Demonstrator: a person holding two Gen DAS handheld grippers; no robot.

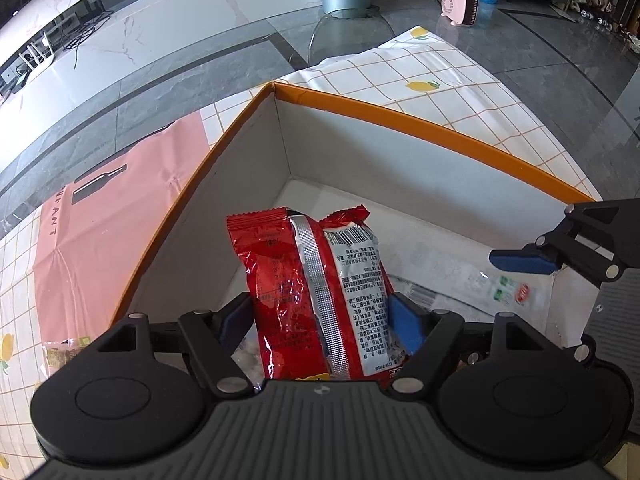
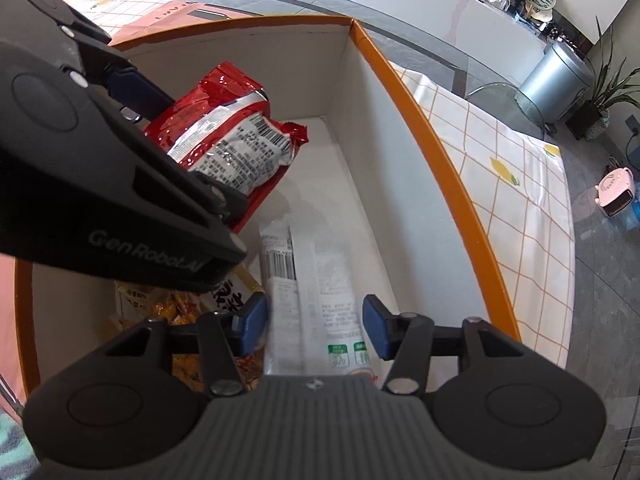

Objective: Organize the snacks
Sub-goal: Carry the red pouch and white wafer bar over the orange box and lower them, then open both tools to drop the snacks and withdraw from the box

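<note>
A pink flat plastic carrier bag [image 1: 120,216] lies on the checked lemon-print tablecloth [image 1: 448,76], just left of the orange-rimmed white cardboard box [image 1: 400,114] and touching its left wall. Inside the box, the left gripper [image 1: 320,320] is clenched on a red crinkled foil snack packet [image 1: 316,292], its blue pads pressing the packet's lower sides so the packet stands up above the box floor, back seam and barcode facing the camera. In the right wrist view the same packet [image 2: 228,140] hangs near the box's far left part, clear of the far wall. Below the left gripper [image 2: 188,148], against the box's near left corner, sits a yellow-and-orange printed snack bag [image 2: 180,308]. To its right a white plastic snack pouch with green marks [image 2: 316,300] lies flat on the box floor, reaching toward the near wall. The right gripper [image 2: 316,324] straddles this pouch with its jaws spread, pads apart from the wrapper. Beyond the box's right wall, a pink small heater [image 2: 616,192] stands on the grey floor.
</note>
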